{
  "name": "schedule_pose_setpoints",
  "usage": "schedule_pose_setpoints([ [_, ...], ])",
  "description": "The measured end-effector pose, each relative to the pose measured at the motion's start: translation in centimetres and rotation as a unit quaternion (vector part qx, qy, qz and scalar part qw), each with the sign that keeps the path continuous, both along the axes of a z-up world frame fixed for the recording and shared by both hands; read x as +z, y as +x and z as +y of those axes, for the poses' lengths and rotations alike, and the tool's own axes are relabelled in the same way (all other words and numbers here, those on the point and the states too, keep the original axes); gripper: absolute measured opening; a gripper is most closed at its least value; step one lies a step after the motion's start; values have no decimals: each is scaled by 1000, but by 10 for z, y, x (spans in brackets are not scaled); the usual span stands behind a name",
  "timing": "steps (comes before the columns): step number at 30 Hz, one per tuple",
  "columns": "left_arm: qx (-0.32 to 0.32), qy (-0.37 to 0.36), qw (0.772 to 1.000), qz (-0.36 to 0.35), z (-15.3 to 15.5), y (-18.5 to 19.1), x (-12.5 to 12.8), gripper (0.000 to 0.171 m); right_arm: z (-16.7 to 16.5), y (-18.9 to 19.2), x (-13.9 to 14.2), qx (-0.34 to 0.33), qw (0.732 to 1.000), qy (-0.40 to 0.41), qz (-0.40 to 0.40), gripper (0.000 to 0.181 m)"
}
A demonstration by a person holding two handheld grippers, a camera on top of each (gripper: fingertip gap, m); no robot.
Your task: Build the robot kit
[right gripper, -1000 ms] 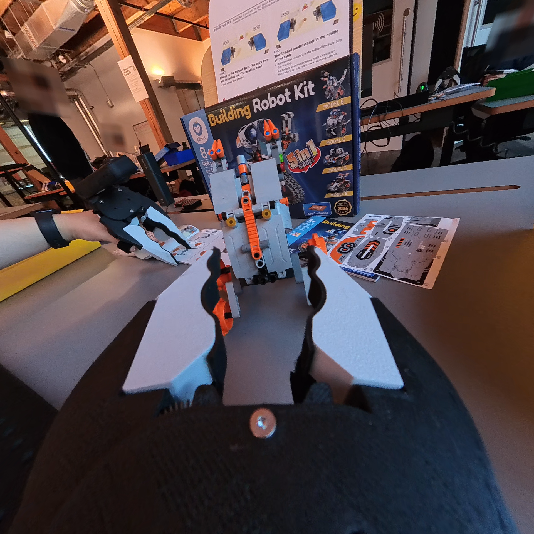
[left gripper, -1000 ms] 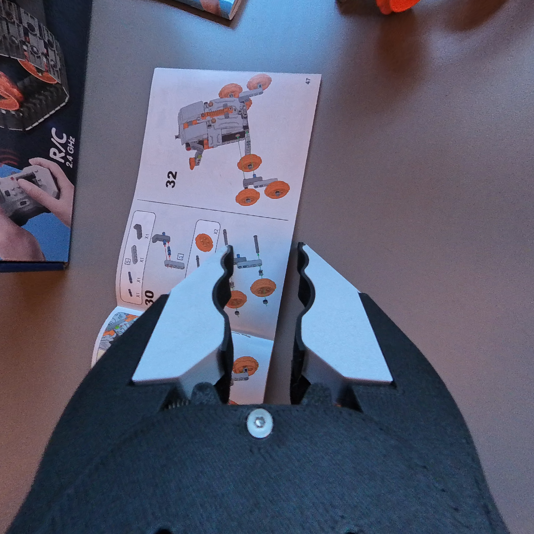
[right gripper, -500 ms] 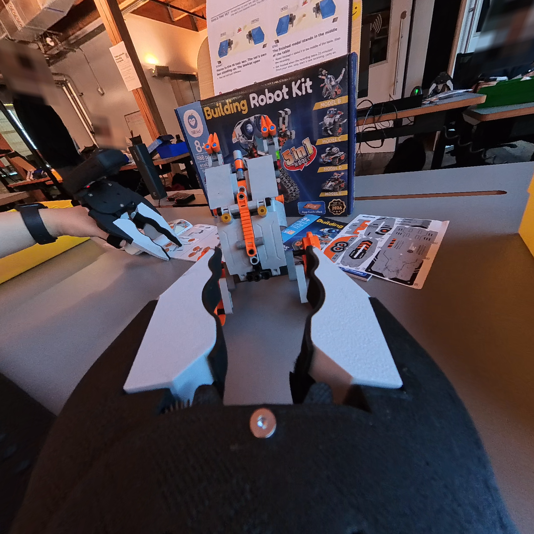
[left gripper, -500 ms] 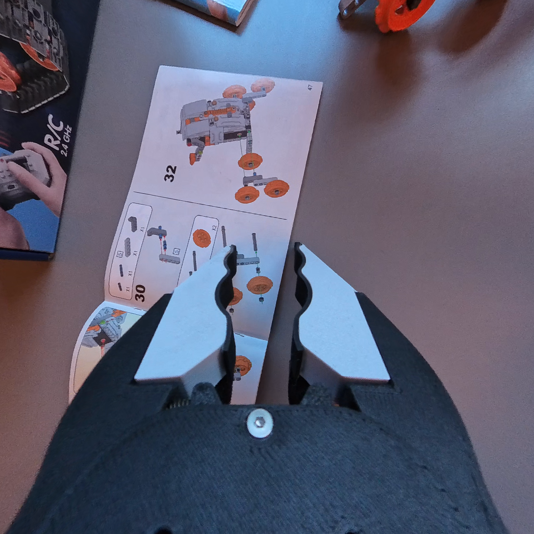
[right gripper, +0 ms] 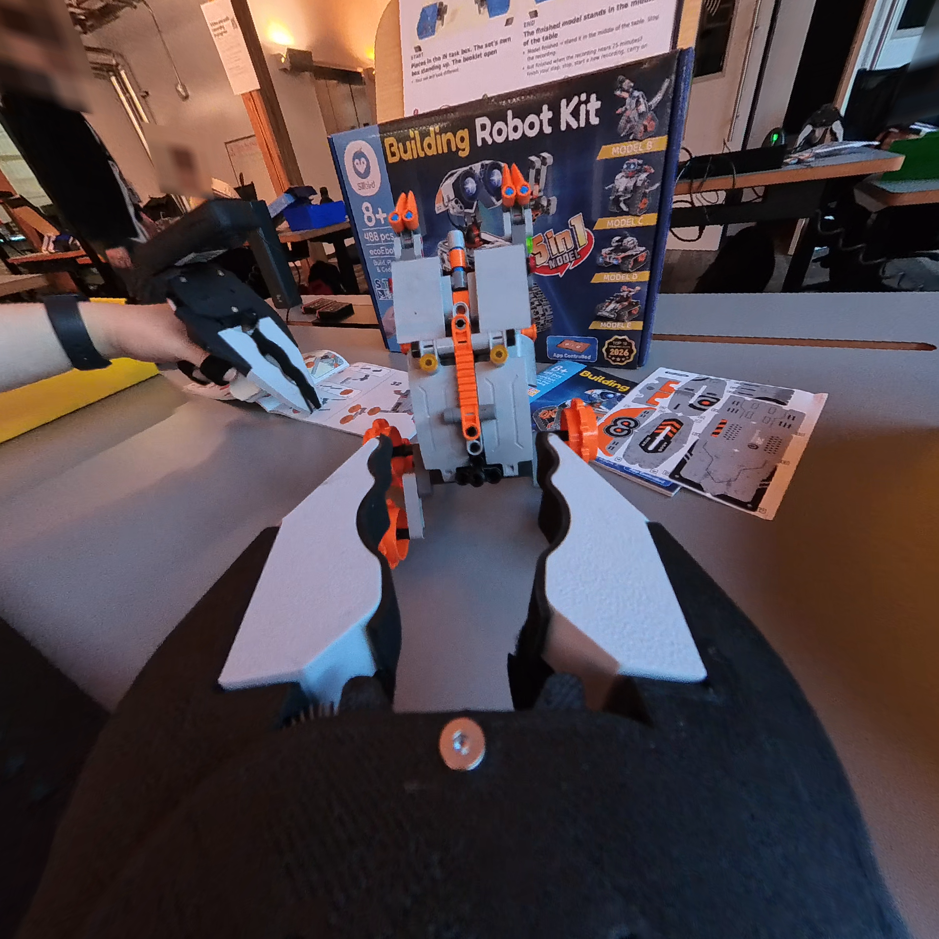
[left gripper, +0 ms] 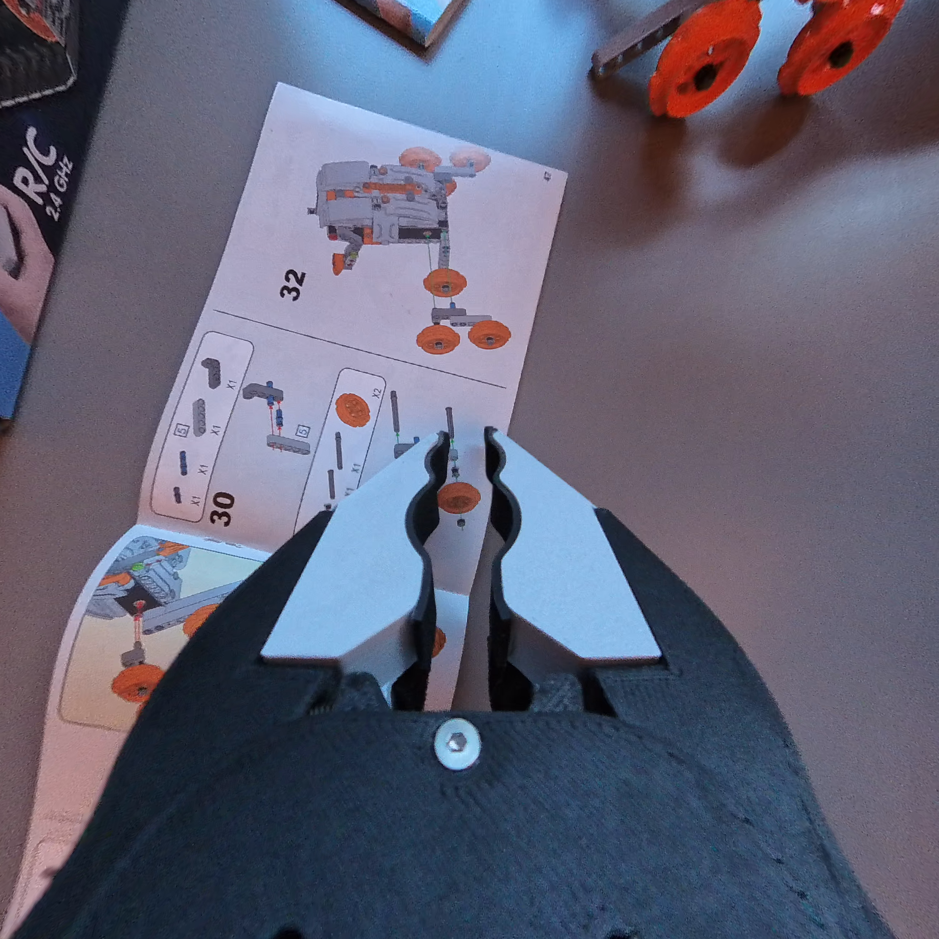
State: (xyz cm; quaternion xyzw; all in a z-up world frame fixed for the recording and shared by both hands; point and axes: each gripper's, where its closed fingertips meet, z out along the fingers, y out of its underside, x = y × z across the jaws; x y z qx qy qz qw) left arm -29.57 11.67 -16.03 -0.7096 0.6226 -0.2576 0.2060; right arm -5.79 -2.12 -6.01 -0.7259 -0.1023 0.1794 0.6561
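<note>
Left wrist view: left gripper (left gripper: 463,432) tilted down over an open instruction booklet (left gripper: 376,315) on a grey table (left gripper: 737,406), jaws narrowed to a slim gap, nothing between them, tips over the booklet's right edge; contact with the page cannot be told. Ahead and to the right, well apart: two orange wheels (left gripper: 703,63) on a grey beam. Far left: edge of a dark printed box (left gripper: 30,167). Straight ahead at the frame's top: corner of a thin blue booklet (left gripper: 411,15).

Right wrist view: right gripper (right gripper: 460,444) held low over the table (right gripper: 152,498), jaws spread wide and empty. Just ahead, in line with the gap: upright grey-and-orange brick robot (right gripper: 465,355), not touched; one orange wheel (right gripper: 394,518) close beside the left fingertip. Behind the robot: upright dark-blue kit box (right gripper: 584,203). Ahead right: flat sticker sheet (right gripper: 721,437) overlapping a blue manual (right gripper: 574,391). Ahead left: left gripper (right gripper: 305,401), held by a hand (right gripper: 147,335), tips down on the open booklet (right gripper: 355,391).
</note>
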Motion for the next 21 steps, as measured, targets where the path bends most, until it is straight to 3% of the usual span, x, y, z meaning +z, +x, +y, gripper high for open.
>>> schedule_pose_setpoints([
  [5,10,-47,999,-25,1,2,5,16,4,-9,-9,9,999,-21,-25,56],
  [9,11,-5,996,-83,0,31,29,56,7,-15,-14,11,998,-24,-60,56],
  [12,-12,74,995,-60,-4,58,18,72,8,-16,-14,8,997,-21,-72,56],
  [15,-28,85,996,-22,-9,74,-3,70,8,-15,-11,2,997,-13,-82,55],
  [18,-23,91,995,-14,-2,76,-3,51,5,-17,-12,6,997,-11,-82,55],
  [21,-27,82,996,-13,-1,75,-3,47,6,-16,-11,9,998,-13,-68,56],
])
